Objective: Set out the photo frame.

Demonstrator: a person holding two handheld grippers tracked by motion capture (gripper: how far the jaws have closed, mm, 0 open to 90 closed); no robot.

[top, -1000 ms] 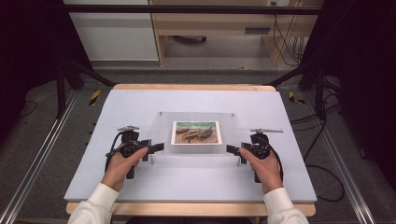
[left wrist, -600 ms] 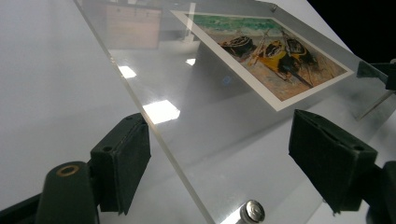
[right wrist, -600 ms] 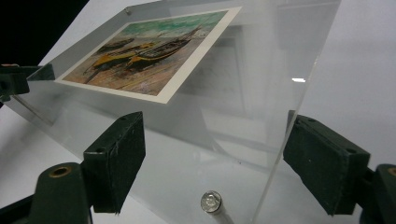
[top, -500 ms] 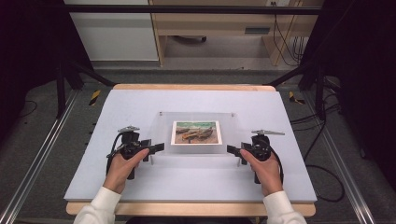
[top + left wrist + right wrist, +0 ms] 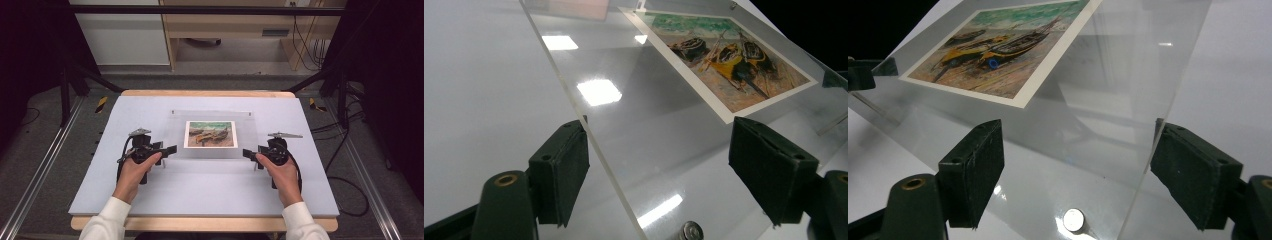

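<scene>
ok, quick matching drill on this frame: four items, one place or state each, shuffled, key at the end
Items:
1. clear acrylic sheet
2. boat picture
3. left gripper
4. silver round magnet

Places or states:
A. jaws open astride the sheet's left edge
B. sits at a near corner of the sheet, between the right gripper's jaws
C. lies flat in the middle of the white table
D. centred in the sheet, white border around it

Pairs: 1-C, 2-D, 3-A, 4-B
</scene>
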